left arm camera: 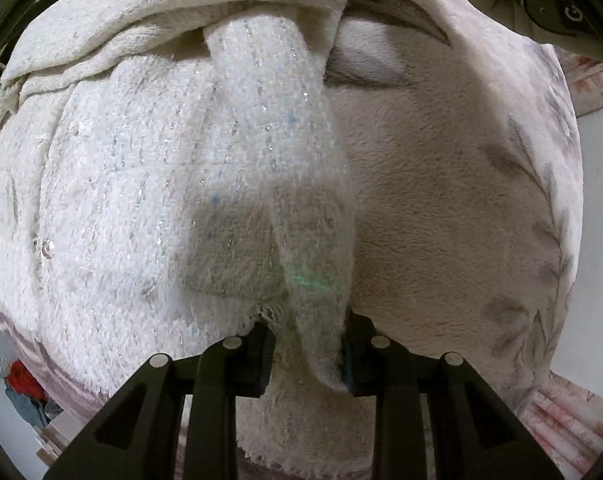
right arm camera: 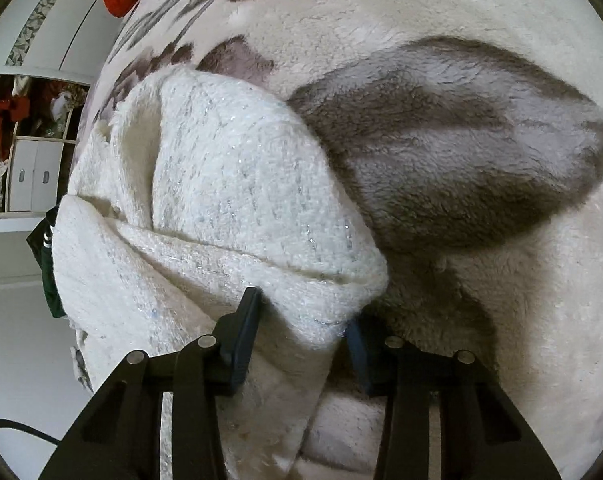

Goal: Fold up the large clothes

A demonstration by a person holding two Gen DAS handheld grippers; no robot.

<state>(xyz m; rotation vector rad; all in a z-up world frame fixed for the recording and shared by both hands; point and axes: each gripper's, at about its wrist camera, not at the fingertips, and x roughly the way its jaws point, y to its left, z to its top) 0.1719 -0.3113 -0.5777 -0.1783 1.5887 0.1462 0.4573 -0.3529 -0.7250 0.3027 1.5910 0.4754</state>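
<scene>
early on: the left claw (left arm camera: 307, 354) pinches the sleeve (left arm camera: 277, 128) of the fluffy white sparkly tweed jacket (left arm camera: 113, 168), the right claw (right arm camera: 303, 334) pinches its bunched shoulder; no neat fold yet.

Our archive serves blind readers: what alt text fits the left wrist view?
The left tongs pinch a sleeve of a white sparkly jacket lying on a cream blanket with grey leaf prints.

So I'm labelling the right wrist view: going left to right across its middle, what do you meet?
White drawer cabinet → dark green garment with white stripes → fuzzy white glitter-thread knit garment → big grey leaf print → plush cream blanket.
</scene>
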